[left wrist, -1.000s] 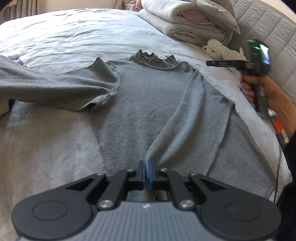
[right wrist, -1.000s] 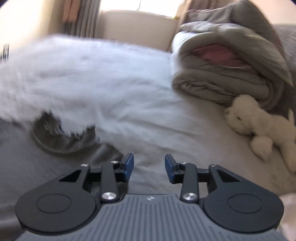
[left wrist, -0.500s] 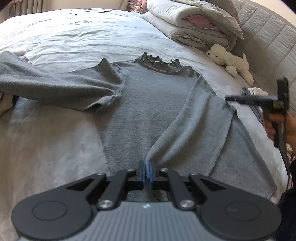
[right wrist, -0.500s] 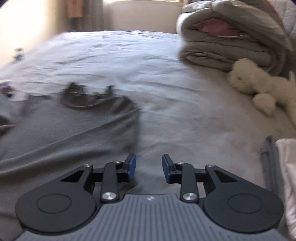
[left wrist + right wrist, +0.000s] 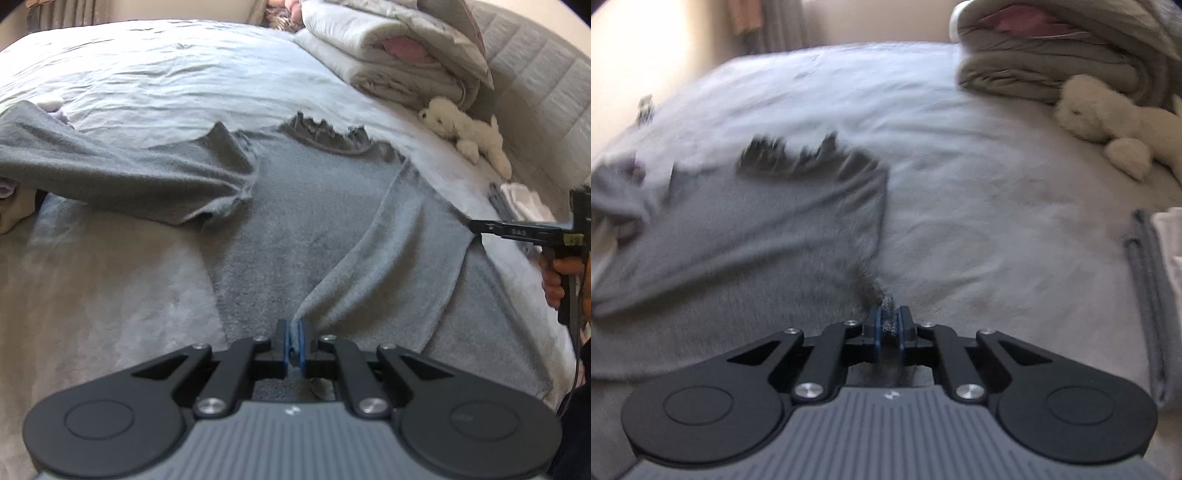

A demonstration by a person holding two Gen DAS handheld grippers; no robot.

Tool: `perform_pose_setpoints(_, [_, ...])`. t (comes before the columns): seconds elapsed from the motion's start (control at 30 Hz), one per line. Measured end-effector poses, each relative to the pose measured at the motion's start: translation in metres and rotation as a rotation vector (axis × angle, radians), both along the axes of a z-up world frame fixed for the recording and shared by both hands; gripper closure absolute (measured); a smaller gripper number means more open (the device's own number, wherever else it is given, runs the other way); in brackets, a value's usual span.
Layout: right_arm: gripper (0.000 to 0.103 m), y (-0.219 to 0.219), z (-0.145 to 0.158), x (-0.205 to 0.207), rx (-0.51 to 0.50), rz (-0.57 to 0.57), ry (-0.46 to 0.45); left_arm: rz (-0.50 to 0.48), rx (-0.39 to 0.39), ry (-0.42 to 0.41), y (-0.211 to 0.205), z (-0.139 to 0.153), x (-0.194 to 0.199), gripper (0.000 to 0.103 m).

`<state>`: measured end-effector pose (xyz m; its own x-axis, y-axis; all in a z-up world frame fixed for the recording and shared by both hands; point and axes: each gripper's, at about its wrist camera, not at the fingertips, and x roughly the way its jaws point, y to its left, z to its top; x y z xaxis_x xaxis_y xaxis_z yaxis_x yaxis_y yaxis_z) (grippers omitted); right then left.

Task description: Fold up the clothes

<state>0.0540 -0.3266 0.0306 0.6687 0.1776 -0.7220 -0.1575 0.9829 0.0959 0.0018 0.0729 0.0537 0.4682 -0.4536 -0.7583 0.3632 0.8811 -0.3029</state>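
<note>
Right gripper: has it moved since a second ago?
Yes. The right gripper has come down the bed, away from the stuffed toy, and its jaws have just closed on the grey sweater's edge.

We see a wide bed [image 5: 155,70] under a pale, wrinkled sheet, with a padded headboard [image 5: 546,85] along its far right side. A folded grey duvet [image 5: 388,51] lies against that headboard, and a white plush toy [image 5: 465,129] rests just beside the duvet. Near the toy, at the bed's right edge, sits a small stack of folded fabric [image 5: 1160,266].
</note>
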Motion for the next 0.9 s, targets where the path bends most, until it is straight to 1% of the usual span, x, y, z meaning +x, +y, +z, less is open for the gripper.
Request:
perform_pose_setpoints(0.07, [0.094, -0.004, 0.008, -0.004, 0.031, -0.019, -0.009, -0.005, 0.003, 0.000, 0.000, -0.001, -0.001, 0.098])
perform_pose_setpoints(0.13, [0.094, -0.004, -0.003, 0.001, 0.008, -0.035, 0.041, -0.011, 0.028, 0.014, -0.004, -0.006, 0.000, 0.098])
perform_pose_setpoints(0.17, [0.094, -0.002, -0.014, 0.004, -0.011, -0.038, 0.072, -0.011, 0.033, 0.021, -0.005, -0.008, 0.001, 0.098])
perform_pose_setpoints(0.2, [0.093, 0.002, -0.018, 0.006, -0.026, -0.035, 0.068, -0.011, 0.036, 0.025, -0.005, -0.009, 0.002, 0.098])
perform_pose_setpoints(0.27, [0.093, 0.002, -0.015, 0.008, -0.028, -0.058, 0.055, -0.007, 0.036, 0.027, -0.004, -0.010, 0.003, 0.098])
perform_pose_setpoints(0.3, [0.092, 0.003, -0.014, 0.009, -0.030, -0.070, 0.049, -0.006, 0.036, 0.028, -0.003, -0.010, 0.003, 0.097])
perform_pose_setpoints(0.33, [0.080, 0.003, -0.015, 0.009, -0.047, -0.084, 0.047, -0.004, 0.037, 0.030, -0.002, -0.011, 0.004, 0.097])
perform_pose_setpoints(0.37, [0.075, 0.005, -0.016, 0.008, -0.077, -0.090, 0.035, -0.003, 0.038, 0.032, -0.002, -0.011, 0.004, 0.096])
perform_pose_setpoints(0.43, [0.075, 0.016, -0.008, 0.003, -0.136, -0.094, -0.006, 0.001, 0.037, 0.035, 0.000, -0.012, 0.006, 0.094])
perform_pose_setpoints(0.5, [0.074, 0.029, 0.007, -0.006, -0.189, -0.089, -0.078, 0.006, 0.035, 0.039, 0.000, -0.013, 0.007, 0.094])
perform_pose_setpoints(0.53, [0.072, 0.040, 0.016, -0.013, -0.188, -0.068, -0.111, 0.008, 0.035, 0.041, 0.000, -0.014, 0.008, 0.094])
perform_pose_setpoints(0.63, [0.067, 0.086, 0.034, -0.045, -0.107, 0.113, -0.177, 0.010, 0.039, 0.040, -0.002, -0.014, 0.008, 0.094])
perform_pose_setpoints(0.7, [0.067, 0.131, 0.034, -0.071, -0.075, 0.321, -0.180, 0.011, 0.039, 0.040, -0.002, -0.014, 0.008, 0.094])
perform_pose_setpoints(0.83, [0.065, 0.202, 0.017, -0.114, -0.086, 0.658, -0.168, 0.010, 0.041, 0.037, -0.001, -0.014, 0.006, 0.094])
perform_pose_setpoints(0.87, [0.063, 0.218, 0.013, -0.123, -0.092, 0.732, -0.164, 0.009, 0.042, 0.036, -0.001, -0.014, 0.005, 0.094])
perform_pose_setpoints(0.9, [0.062, 0.228, 0.009, -0.128, -0.105, 0.764, -0.168, 0.008, 0.043, 0.035, -0.001, -0.014, 0.005, 0.094])
